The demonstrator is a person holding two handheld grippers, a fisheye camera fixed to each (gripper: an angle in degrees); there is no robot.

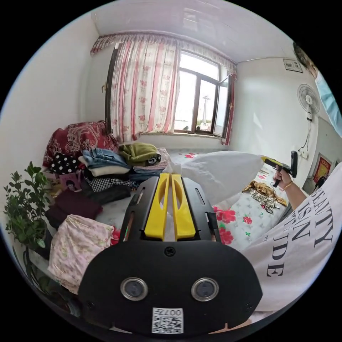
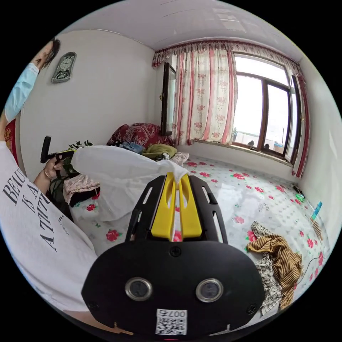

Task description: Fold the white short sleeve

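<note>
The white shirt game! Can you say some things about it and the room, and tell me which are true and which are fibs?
1. Both grippers hold the white shirt up off the bed. True: left gripper and right gripper each pinch a corner.
2. The curtain is plain blue. False: it has pink and red stripes.
3. A striped brown garment lies on the bed. True.
4. The plant hangs from the ceiling. False: it stands beside the piled clothes.
</note>
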